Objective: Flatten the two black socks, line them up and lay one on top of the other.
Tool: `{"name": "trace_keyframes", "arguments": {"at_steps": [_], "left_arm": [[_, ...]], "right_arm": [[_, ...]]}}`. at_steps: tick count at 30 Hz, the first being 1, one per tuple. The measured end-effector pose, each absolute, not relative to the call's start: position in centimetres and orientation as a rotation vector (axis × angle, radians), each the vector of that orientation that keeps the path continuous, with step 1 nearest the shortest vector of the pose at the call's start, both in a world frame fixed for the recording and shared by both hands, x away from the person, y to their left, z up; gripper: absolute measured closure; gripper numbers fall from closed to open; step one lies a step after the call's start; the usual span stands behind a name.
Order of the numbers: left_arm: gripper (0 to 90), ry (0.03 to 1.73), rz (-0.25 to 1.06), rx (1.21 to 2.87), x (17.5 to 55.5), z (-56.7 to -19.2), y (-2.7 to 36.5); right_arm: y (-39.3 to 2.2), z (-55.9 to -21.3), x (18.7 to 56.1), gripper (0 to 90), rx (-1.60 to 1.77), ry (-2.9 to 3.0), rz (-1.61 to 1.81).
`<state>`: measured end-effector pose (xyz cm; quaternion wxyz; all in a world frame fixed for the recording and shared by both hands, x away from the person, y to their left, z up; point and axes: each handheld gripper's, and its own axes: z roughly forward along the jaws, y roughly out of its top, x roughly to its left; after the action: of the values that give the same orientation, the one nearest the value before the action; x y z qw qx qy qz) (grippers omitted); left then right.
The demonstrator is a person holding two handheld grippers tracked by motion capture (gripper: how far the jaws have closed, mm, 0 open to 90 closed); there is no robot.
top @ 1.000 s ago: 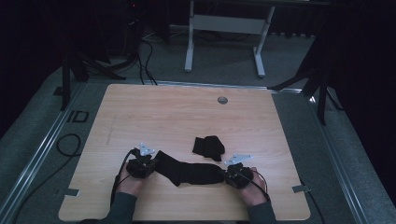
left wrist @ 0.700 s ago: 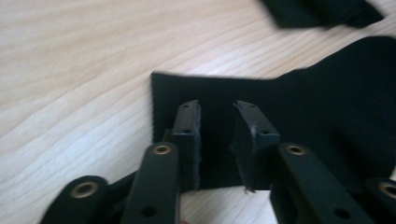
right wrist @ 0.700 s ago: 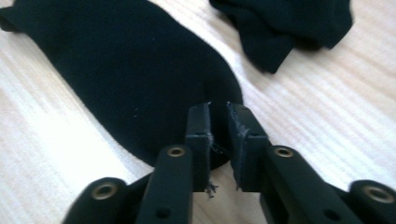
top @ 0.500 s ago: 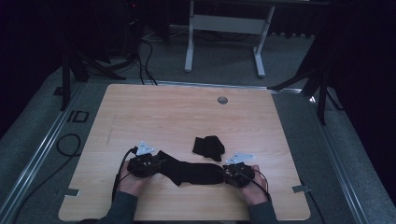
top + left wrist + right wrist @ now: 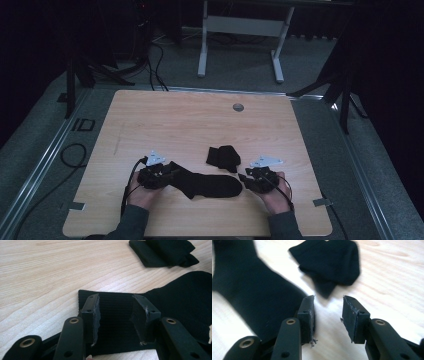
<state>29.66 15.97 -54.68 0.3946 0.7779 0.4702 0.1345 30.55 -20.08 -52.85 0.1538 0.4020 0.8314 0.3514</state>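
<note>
Black sock (image 5: 117, 312) (flat) lies between left tool (image 5: 115, 315) jaws.

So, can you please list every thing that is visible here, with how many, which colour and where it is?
Flat sock: 1, black, laid out at the near edge of the table between the two grippers.
Folded sock: 1, black, just behind the flat one.
Table: 1, light wood.
Round plug: 1, grey, in the tabletop near its far edge.
Metal frame: 1, pale grey, on the floor beyond the table.
Left gripper: 1, black, open over the flat sock's cuff.
Right gripper: 1, black, open over bare wood.
</note>
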Motion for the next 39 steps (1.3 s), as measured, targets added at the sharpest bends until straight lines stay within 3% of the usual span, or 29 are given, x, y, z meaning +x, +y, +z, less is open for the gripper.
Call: {"name": "trace_keyframes", "arguments": {"at_steps": [16, 28, 35, 39], "left_arm": [[58.0, 1.200, 0.385, 1.964, 29.6, -54.7, 15.7], [57.9, 1.199, 0.399, 1.972, 29.6, -54.7, 15.7], [57.9, 1.201, 0.404, 1.982, 29.6, -54.8, 15.5], [57.9, 1.199, 0.403, 1.987, 29.6, -54.9, 15.5]], "right_arm": [[-19.5, -51.5, 34.9, 61.7, 1.248, 2.341, 0.975], [-18.0, -54.1, 39.8, 73.1, 1.498, 2.344, 0.839], [-17.3, -54.4, 39.6, 85.4, 1.456, 2.372, 0.812], [-16.8, -54.4, 39.5, 87.3, 1.421, 2.367, 0.771]]}}
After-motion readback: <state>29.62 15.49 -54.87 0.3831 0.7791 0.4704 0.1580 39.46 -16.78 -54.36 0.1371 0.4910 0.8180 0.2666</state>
